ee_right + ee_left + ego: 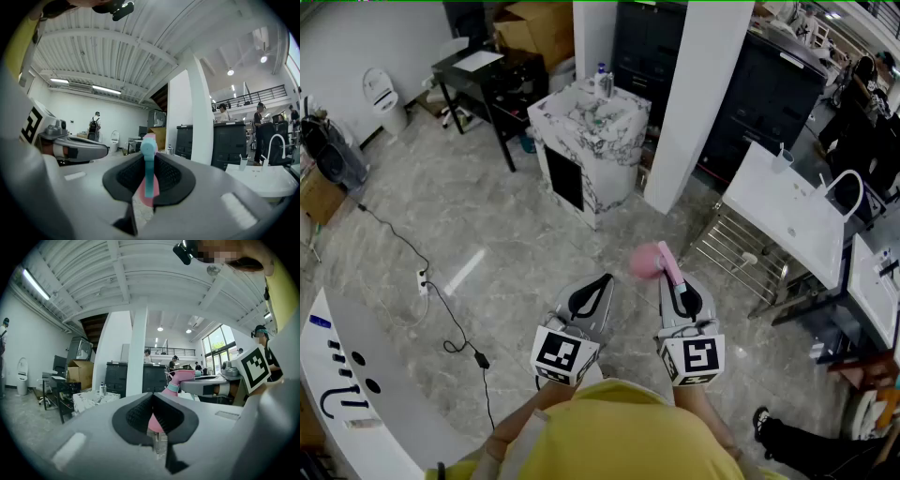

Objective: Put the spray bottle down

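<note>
R gripper [674, 279] fingers clenched on pink spray bottle [645, 262], contents unseen; L gripper [606, 279] fingers clenched, empty.

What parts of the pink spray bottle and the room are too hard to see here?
- Spray bottle: right gripper view, body hidden behind the jaws of the right hand-held gripper; only a teal and pink strip shows.
- Any print on it: head view, too small and blurred.
- Small bottles on the marble cabinet: head view, too small to identify.
- White counter: head view, cut off by the left edge.
</note>
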{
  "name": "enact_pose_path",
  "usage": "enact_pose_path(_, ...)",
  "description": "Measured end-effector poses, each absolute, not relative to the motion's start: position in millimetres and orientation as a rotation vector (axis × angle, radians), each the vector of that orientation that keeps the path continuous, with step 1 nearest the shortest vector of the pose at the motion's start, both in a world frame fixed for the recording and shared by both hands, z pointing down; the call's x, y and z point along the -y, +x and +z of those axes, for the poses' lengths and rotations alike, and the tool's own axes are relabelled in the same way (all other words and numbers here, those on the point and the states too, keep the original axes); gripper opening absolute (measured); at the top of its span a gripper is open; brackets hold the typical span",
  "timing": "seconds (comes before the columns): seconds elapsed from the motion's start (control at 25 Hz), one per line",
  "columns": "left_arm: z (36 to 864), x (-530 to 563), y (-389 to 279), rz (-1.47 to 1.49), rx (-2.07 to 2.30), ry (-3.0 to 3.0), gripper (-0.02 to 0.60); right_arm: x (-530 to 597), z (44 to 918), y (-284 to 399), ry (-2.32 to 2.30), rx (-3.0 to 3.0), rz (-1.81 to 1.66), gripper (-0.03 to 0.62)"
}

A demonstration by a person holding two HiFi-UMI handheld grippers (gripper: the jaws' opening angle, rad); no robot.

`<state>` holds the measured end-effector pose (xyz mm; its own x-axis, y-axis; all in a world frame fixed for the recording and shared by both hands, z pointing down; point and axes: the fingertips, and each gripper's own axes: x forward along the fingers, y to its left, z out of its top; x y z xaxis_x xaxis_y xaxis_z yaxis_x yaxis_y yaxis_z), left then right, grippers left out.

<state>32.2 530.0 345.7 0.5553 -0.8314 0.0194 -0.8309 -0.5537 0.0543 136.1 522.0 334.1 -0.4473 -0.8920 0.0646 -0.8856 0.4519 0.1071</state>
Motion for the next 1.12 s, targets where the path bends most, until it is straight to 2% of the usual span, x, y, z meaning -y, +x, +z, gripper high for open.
enact_pose_path(0.56,355.2,-491.4,37.3,-0.032,1.400,2.727,0.006,-486.6,346.3,132.7,1.571,2.587,-0.056,0.049)
enact_pose_path(1.12,355.0,-302.9,-12.5,-0.037,1.362,2.743,0.006,-312.3,348.7,80.4,1.553,2.546,-0.102,0.049)
